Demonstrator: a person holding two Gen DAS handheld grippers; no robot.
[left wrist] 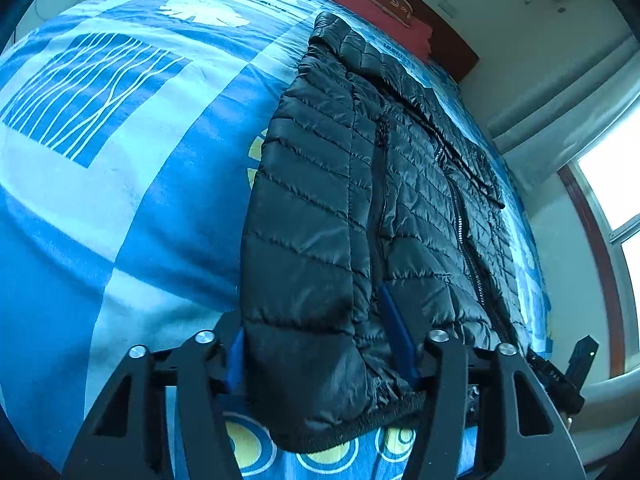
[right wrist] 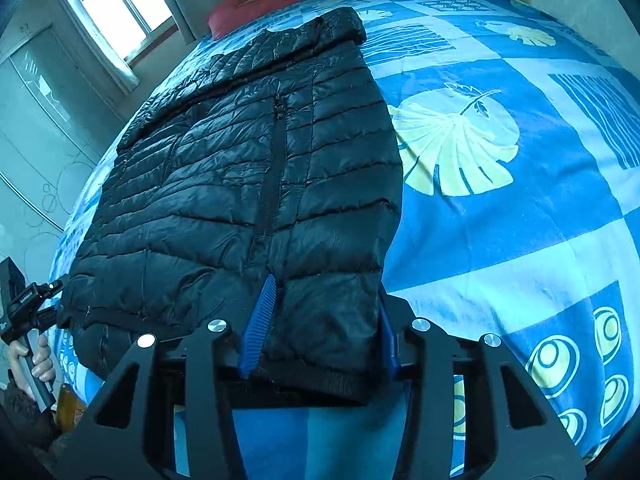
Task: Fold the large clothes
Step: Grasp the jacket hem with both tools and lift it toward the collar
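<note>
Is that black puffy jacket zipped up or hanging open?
Mostly zipped: the jacket lies flat on the bed, its zipper closed except near the hem.

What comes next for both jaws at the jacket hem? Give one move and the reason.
Probably shut both: the left gripper and right gripper each straddle a bottom corner of the black puffer jacket with jaws spread, gripping nothing. It lies flat on the blue bedspread, ready to fold toward the collar.
</note>
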